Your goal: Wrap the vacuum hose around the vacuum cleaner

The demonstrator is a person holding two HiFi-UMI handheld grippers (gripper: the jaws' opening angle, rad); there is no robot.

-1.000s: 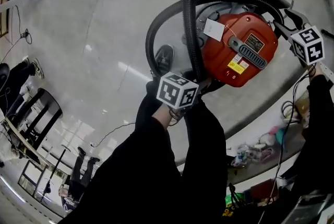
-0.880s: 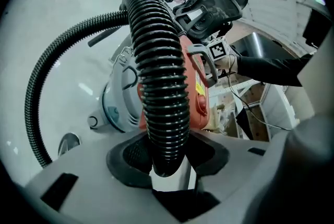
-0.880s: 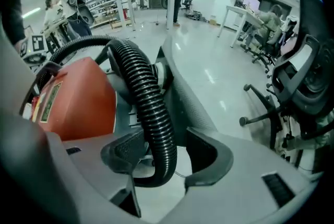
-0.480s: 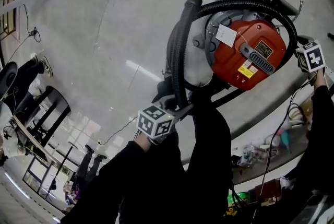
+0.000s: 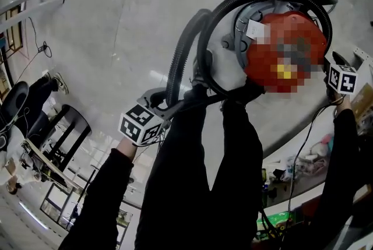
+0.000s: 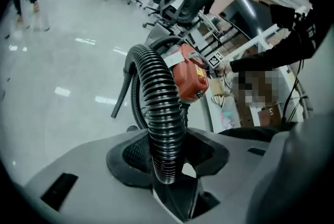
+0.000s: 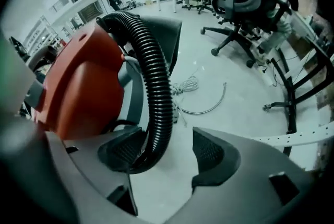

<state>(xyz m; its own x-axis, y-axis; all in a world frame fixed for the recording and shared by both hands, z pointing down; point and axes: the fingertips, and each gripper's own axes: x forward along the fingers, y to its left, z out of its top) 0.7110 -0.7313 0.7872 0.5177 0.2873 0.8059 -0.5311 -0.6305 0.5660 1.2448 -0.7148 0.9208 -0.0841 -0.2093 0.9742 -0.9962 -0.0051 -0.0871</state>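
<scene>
The left claw [image 6: 168, 157] pinches the vacuum hose [image 6: 160, 105], which runs straight ahead of it and arches to the red vacuum cleaner [image 6: 190, 77]. The right claw [image 7: 169, 152], its jaws just opening, straddles the hose loosely above the glossy grey office floor [image 5: 116, 21].

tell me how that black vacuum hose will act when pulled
Probably floppy yet springy: the ribbed hose curves in loops around the vacuum cleaner. Its ribs should resist slipping in the left tongs clamped on it.
</scene>
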